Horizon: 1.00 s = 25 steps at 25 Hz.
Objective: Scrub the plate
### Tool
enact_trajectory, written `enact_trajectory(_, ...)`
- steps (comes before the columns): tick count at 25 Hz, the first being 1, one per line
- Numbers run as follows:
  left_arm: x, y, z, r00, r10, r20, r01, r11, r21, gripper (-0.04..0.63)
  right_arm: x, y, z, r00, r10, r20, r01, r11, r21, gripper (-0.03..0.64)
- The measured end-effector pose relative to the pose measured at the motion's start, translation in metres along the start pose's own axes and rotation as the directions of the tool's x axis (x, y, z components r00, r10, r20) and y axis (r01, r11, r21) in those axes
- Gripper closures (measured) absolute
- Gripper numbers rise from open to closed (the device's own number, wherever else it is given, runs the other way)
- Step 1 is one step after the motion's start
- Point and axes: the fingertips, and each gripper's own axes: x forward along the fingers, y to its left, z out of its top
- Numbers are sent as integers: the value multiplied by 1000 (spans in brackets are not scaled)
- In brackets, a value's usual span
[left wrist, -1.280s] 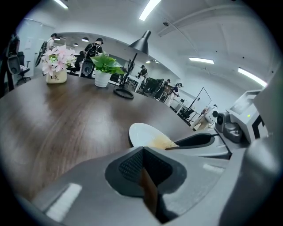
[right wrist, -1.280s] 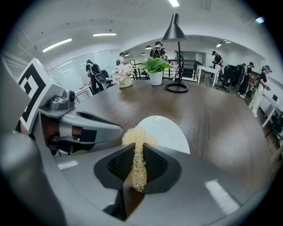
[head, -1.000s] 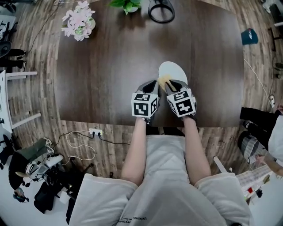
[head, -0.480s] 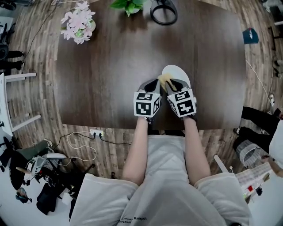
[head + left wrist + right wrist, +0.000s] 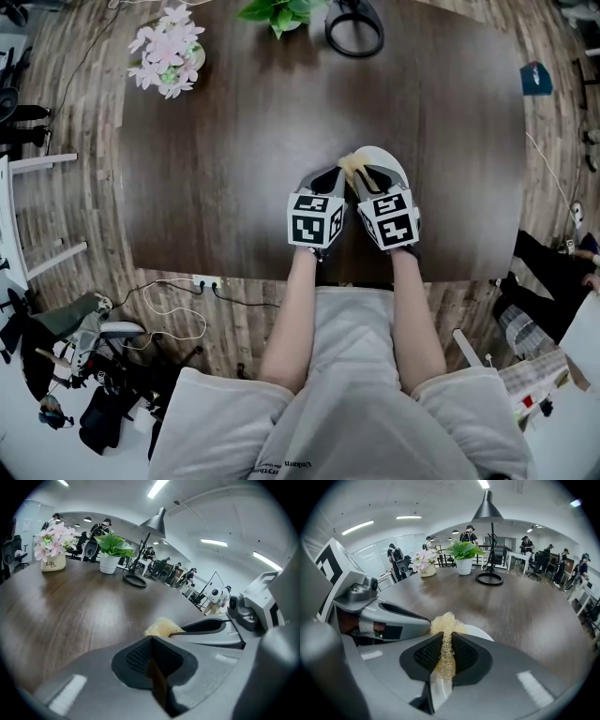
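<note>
A white plate (image 5: pixel 389 159) lies on the dark wooden table (image 5: pixel 234 141) near its front edge, partly hidden under my right gripper (image 5: pixel 364 174). That gripper is shut on a pale yellow mesh scrubber (image 5: pixel 350 166), whose tuft sticks out past the jaws and rests at the plate's left rim. In the right gripper view the scrubber (image 5: pixel 446 620) is pinched between the pads, with the plate (image 5: pixel 480 632) just behind it. My left gripper (image 5: pixel 323 180) sits close beside, left of the plate. In the left gripper view its jaws (image 5: pixel 152 641) are shut with nothing between them, and the scrubber (image 5: pixel 161 627) shows ahead.
A vase of pink flowers (image 5: pixel 167 52) stands at the far left of the table. A potted green plant (image 5: pixel 281 11) and a black round lamp base (image 5: pixel 354 28) stand at the far edge. Cables and gear lie on the floor at left. People stand in the background.
Both grippers, the scrubber and the plate keep nearly the same places on the table. Only the head view has shifted slightly.
</note>
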Motion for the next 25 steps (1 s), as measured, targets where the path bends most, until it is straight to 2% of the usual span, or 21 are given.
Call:
enact_trajectory(10,18,-2,14,1000,-23,-19,24,1000,12,594,4,-18,7,1000,-25,11,25,1000,8,545)
enact_trajectory(25,44,-41,12,997,-64,-48,65,997,32,594,-15,-54,-10,998,-69,2,69,997,30,545)
